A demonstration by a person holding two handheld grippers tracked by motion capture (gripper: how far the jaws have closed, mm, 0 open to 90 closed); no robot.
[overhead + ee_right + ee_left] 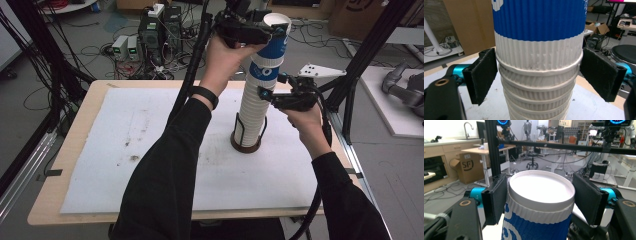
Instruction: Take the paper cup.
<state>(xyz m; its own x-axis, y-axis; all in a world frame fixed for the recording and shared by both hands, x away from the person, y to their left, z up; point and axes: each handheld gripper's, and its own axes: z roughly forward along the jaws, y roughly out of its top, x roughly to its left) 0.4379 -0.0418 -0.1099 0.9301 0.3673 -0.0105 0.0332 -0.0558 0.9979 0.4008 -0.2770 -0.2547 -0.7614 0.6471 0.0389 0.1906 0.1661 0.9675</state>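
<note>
On the desk (75,150), a tall cup stack (255,107) stands upright in a dark wire holder (246,142). The left gripper (540,198) brackets the top cup (540,207) just under its rim, jaws apart. The right gripper (540,75) flanks the stack lower down, jaws spread, pads not clearly touching.

Workshop interior: grey floor (115,27) strewn with cables, electronics boxes (150,35) beyond wooden table (70,150) topped with white mat (150,135); black frame post (492,147) upright, cardboard box (467,170) beside wooden counter with sink tap (467,127), office stool (532,161) among desks behind
</note>
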